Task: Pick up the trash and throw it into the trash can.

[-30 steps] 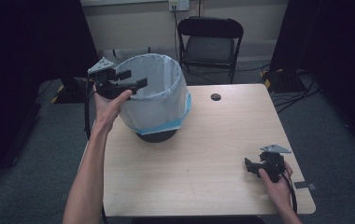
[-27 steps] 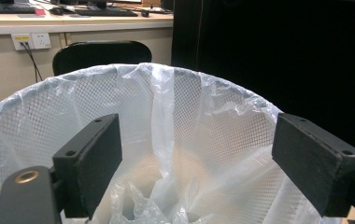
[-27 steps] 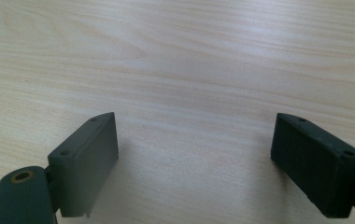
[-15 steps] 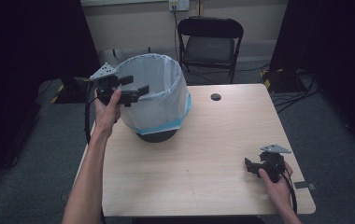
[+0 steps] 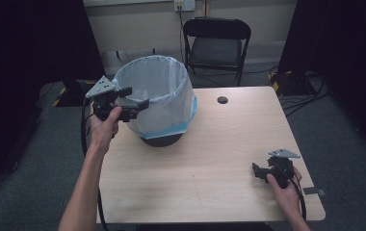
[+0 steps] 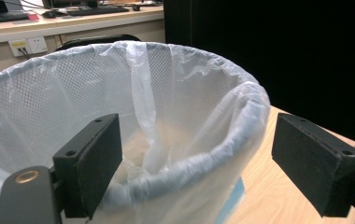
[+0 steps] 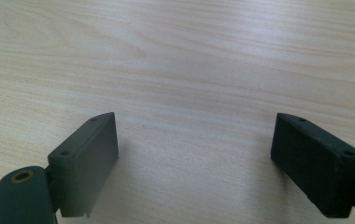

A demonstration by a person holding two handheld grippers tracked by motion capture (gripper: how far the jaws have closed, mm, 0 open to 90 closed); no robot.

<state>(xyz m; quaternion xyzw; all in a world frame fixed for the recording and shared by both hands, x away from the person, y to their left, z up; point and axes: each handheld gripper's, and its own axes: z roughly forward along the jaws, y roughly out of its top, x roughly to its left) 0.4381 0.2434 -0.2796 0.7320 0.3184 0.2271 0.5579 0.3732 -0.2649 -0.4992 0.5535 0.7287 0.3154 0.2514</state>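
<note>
A mesh waste bin lined with a clear plastic bag [image 5: 159, 98] stands on the wooden table [image 5: 210, 159] at its back left. My left gripper [image 5: 135, 97] is held open at the bin's left side, just outside the rim. In the left gripper view the bag-covered rim [image 6: 199, 158] lies between the two spread jaws, and nothing is clamped. My right gripper [image 5: 258, 171] rests low over the table near the front right corner, open. In the right gripper view its jaws stand wide apart over bare wood [image 7: 189, 93].
A small dark round hole or cap [image 5: 222, 100] sits in the table behind the bin's right. A black folding chair [image 5: 216, 45] stands beyond the far edge. Cables [image 5: 296, 82] lie on the floor at the right.
My left gripper has drawn back from over the bin's rim, moving left and slightly down. The right gripper has stayed put.
</note>
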